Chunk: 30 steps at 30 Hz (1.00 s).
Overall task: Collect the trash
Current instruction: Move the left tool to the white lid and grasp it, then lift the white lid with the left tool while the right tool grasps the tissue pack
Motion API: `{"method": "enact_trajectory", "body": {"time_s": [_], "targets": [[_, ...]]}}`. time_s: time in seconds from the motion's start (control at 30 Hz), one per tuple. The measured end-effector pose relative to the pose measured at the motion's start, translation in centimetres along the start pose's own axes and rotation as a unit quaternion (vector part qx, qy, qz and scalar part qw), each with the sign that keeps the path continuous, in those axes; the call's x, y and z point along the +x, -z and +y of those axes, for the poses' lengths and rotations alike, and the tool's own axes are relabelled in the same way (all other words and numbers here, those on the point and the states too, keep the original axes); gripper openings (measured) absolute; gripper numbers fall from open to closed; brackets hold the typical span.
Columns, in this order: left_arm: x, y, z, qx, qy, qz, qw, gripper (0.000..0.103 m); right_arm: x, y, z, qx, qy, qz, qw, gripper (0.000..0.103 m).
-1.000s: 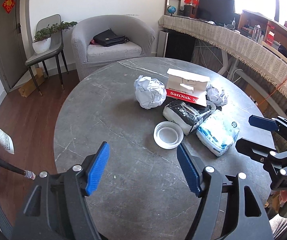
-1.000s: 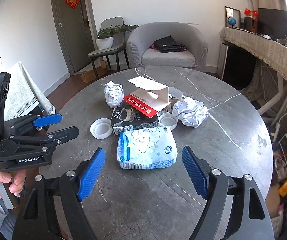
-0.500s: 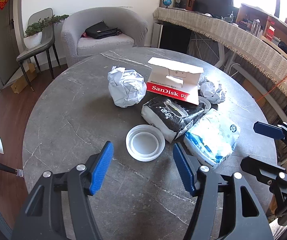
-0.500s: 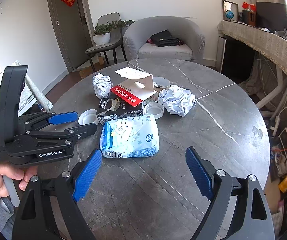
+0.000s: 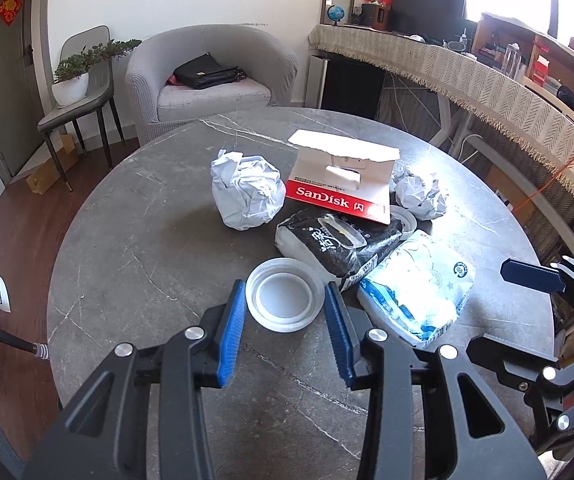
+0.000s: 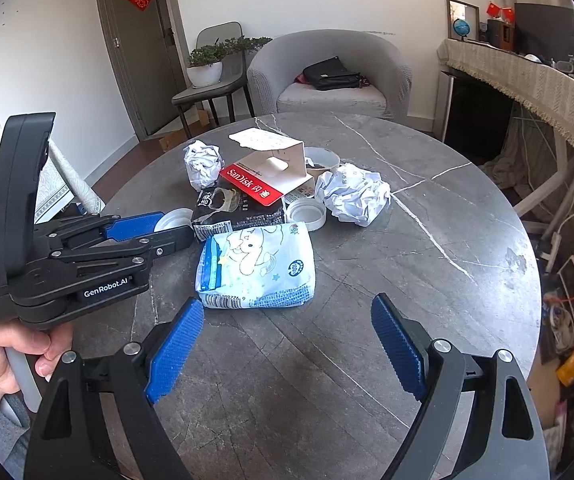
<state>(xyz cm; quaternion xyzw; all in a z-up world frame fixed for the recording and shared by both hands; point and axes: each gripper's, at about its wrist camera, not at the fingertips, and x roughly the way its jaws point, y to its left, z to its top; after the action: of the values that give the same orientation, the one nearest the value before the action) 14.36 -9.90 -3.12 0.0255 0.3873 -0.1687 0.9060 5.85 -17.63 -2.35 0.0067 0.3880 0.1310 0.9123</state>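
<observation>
1. Round counter (image 5: pixel 135 248) fills the frame, grey stone with thin white veins, matte and a little scuffed.
2. Far left of the pile: a paper ball (image 5: pixel 245 190), white, tightly crumpled, all creases and sharp folds.
3. Low centre, the left gripper (image 5: pixel 285 320) sits at a white lid (image 5: pixel 285 300), a shallow round plastic disc with a raised rim, lying flat on the stone. The ribbed blue pads flank its near half and the jaws are closing, with a sliver of gap visible on each side.
4. Just behind the lid, a black pack (image 5: pixel 337 244), soft glossy plastic, wrinkled, with white print.
5. Resting on that, a red-and-white card box (image 5: pixel 343 182), flap torn open, stiff and angular.
6. Right of the black pack, touching it, a pale blue tissue pack (image 6: pixel 255 268), puffy film wrapper with a cartoon print.
7. Beside the box, a second lid (image 6: pixel 307 214), ridged white plastic, and a bigger paper wad (image 6: pixel 353 194) just beside it.
8. Right gripper (image 6: pixel 287 344) hovers over bare stone in front of the tissue pack, jaws wide apart, nothing between them.
9. In the right wrist view, a hand (image 6: pixel 3 354) grips the left tool's handle at the far left.
</observation>
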Motion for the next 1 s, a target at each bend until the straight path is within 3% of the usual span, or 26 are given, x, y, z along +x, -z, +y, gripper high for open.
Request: {"method": "enact_trajectory", "body": {"time_s": [0.3, 1.0], "targets": [[-2.1, 0.2, 1.4, -0.017, 0.005, -0.006, 0.9998, 0.042, 1.7, 0.1, 1.9, -0.034, 0.008, 0.018, 0.999, 0.087], [-5.8, 1.1, 6.2, -0.047, -0.002, -0.02, 0.9987, 0.042, 4.1, -1.3, 2.9, -0.03, 0.043, 0.03, 0.998, 0.088]]}}
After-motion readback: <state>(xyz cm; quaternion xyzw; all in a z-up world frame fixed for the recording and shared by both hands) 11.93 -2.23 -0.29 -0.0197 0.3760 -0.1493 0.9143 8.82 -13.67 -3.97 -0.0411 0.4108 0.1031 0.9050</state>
